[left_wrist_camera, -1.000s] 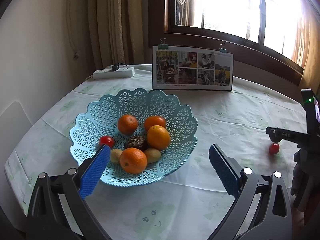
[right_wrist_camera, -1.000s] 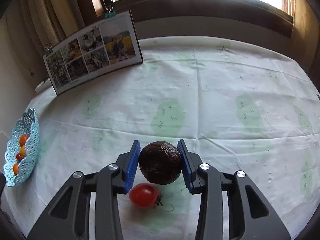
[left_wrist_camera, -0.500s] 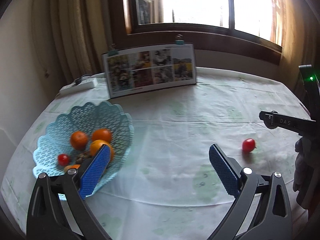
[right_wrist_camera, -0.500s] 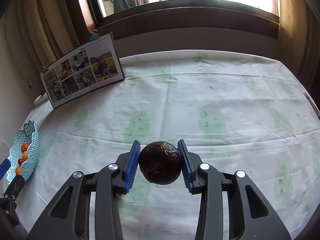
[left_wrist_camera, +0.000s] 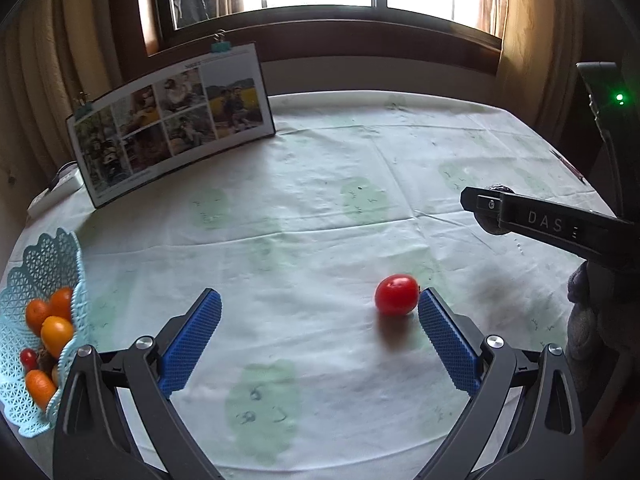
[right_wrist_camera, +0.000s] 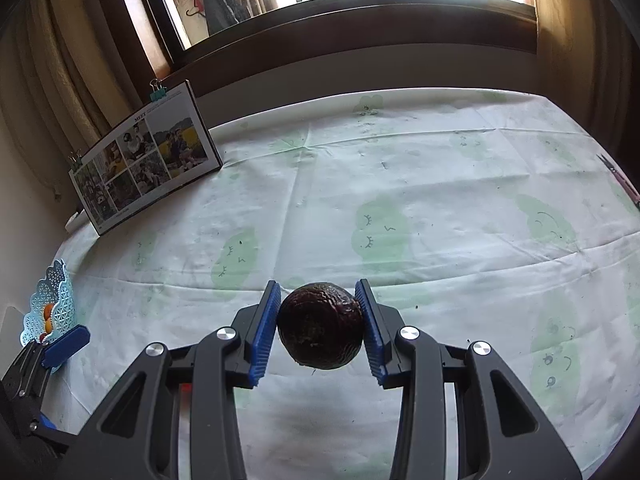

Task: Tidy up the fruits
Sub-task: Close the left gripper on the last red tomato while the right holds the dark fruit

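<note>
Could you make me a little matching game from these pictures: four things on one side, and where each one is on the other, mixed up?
Things:
1. dark fruit
2. tomato
3. oranges
4. photo board

Places:
A. in the blue basket at the table's left edge
B. standing at the back of the table
C. clamped in the right gripper
D. loose on the tablecloth, just inside the right finger of the open left gripper

Pairs: 1-C, 2-D, 3-A, 4-B

"DAS" printed in pale letters on side of right gripper (left_wrist_camera: 496, 210), further characters unreadable. "MEET" heads photo board (right_wrist_camera: 146, 160), just below its green clip (right_wrist_camera: 157, 90); smaller print illegible.
</note>
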The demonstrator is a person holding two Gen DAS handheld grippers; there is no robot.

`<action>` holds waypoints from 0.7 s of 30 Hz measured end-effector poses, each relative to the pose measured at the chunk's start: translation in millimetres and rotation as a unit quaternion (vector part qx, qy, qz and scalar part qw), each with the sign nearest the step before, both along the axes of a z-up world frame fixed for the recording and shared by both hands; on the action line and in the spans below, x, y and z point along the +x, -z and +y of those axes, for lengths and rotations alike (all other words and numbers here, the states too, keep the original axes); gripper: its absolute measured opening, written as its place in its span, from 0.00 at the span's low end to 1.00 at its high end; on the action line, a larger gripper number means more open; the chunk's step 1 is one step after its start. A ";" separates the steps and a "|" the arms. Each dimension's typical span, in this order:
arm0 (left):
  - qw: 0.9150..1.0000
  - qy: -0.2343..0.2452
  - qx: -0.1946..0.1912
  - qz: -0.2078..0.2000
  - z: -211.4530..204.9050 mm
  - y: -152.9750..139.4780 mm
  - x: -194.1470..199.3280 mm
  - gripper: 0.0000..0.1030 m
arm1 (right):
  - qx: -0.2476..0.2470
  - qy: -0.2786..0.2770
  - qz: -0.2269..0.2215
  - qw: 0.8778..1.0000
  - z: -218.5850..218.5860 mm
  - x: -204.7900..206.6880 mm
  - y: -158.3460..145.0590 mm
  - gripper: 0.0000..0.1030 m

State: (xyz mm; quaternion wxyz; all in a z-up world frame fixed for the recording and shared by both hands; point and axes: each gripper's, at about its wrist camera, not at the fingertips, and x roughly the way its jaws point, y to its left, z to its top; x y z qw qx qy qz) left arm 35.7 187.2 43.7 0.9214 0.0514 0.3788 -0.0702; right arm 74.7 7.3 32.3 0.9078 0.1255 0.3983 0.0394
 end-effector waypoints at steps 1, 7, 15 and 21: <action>1.000 0.004 0.001 0.004 -3.3 1.4 4.5 0.97 | 0.001 -0.001 0.001 1.000 -0.2 0.2 0.7 0.38; 0.999 0.026 -0.012 0.028 -14.3 8.2 17.4 0.87 | 0.004 -0.001 0.003 1.000 -0.5 0.9 1.8 0.38; 0.996 0.051 -0.043 0.055 -23.8 25.1 27.6 0.56 | 0.011 -0.002 0.003 1.000 0.2 1.3 3.0 0.38; 0.996 0.067 -0.036 0.050 -31.8 26.3 24.1 0.28 | 0.013 -0.004 0.004 1.000 0.9 0.6 3.4 0.38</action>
